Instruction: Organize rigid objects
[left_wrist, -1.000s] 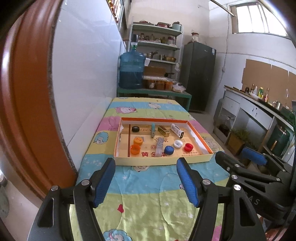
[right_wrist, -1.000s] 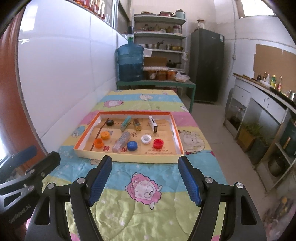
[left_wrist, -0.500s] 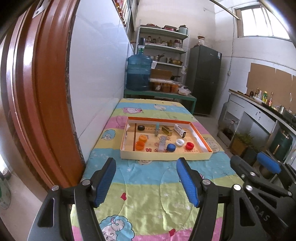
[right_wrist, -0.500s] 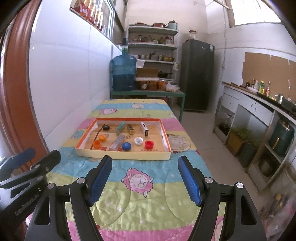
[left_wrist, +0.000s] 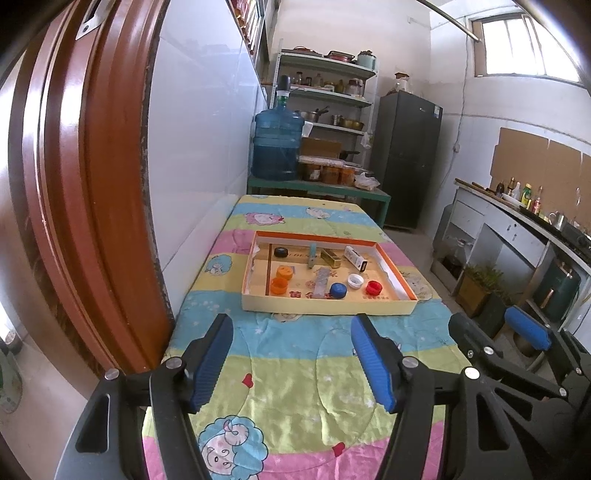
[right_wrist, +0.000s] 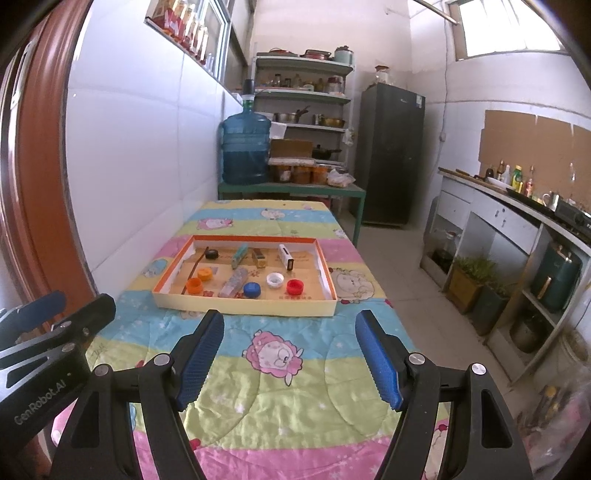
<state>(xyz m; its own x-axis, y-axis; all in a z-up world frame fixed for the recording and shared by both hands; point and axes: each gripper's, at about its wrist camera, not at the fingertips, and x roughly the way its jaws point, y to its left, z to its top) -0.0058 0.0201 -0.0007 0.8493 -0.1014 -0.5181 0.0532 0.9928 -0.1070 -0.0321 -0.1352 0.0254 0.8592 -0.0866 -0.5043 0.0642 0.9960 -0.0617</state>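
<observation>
Distance: both cameras now sit farther back from the tray (left_wrist: 325, 306) than in the frames from a second ago; it looks smaller and more of the quilted surface (left_wrist: 295, 354) shows in front of it. My reading is that the person is stepping away, so either the sorting is finished or a fresh approach has not begun.
Left gripper (left_wrist: 291, 354): fingers spread wide and empty, hanging over the near part of the surface, well apart from the tray.
Tray contents, left side: a black cap (right_wrist: 211, 254) at the back, two orange caps (right_wrist: 194, 285) nearer, beside a thin dark strip along the inner wall.
Tray contents, middle: a teal bar (right_wrist: 239, 255) and a gold block (right_wrist: 259, 258) at the back, a clear wrapped stick (right_wrist: 233, 282) lying lengthwise, a blue cap (right_wrist: 252, 290) just beside its near end.
Tray contents, right side: a white box (right_wrist: 286, 256) at the back, a white cap (right_wrist: 275, 279) and a red cap (right_wrist: 295, 285) in front of it.
Right gripper (right_wrist: 290, 354): fingers equally wide, holding nothing, also over the bare surface short of the tray.
Hard to make out: at this range the printing on the tray floor and the white box is unreadable, and I cannot tell what the thin dark strip is.
Cut off: the near end of the surface drops out of frame under the fingers, and each view catches only part of the other gripper at its edge.
</observation>
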